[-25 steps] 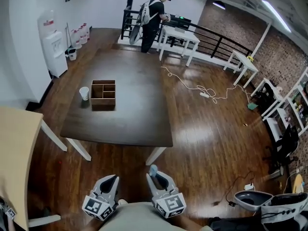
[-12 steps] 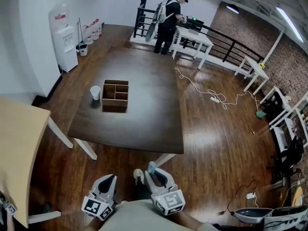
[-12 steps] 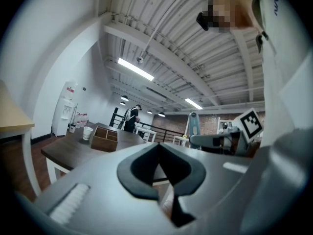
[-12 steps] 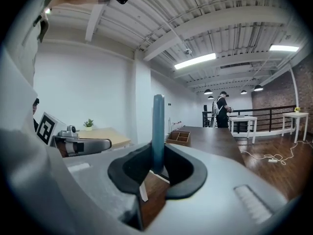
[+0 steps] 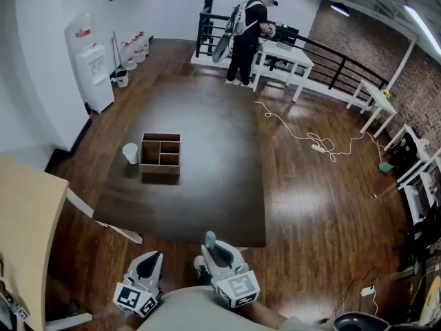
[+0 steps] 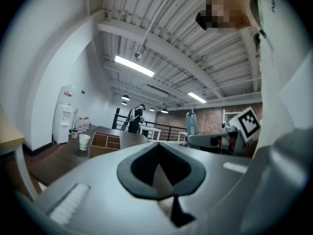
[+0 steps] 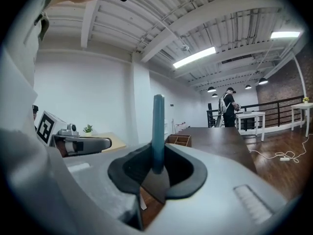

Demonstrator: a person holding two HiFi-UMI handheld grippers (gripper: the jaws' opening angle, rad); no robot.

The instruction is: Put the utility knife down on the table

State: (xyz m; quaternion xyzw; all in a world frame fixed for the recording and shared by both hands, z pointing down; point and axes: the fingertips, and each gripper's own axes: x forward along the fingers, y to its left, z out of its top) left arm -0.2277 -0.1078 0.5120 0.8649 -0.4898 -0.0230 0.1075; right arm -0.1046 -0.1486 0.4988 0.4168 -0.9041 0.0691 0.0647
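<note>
Grey left gripper (image 5: 152, 257), jaws pressed together on nothing, hangs at the person's waist. Beside it, the right gripper (image 5: 211, 244) pinches the blue utility knife (image 7: 158, 131) upright, just at the near edge of the dark table (image 5: 207, 192). This looks like the carry; next the knife must reach over bare tabletop, lower and be let go.

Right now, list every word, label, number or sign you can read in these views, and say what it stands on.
Nothing here can be read as words or numbers.
Water dispenser, red label: too small to read.
Left gripper and right gripper, marker cubes: black-and-white square patterns, no letters.
Utility knife: plain blue, no print shows.
</note>
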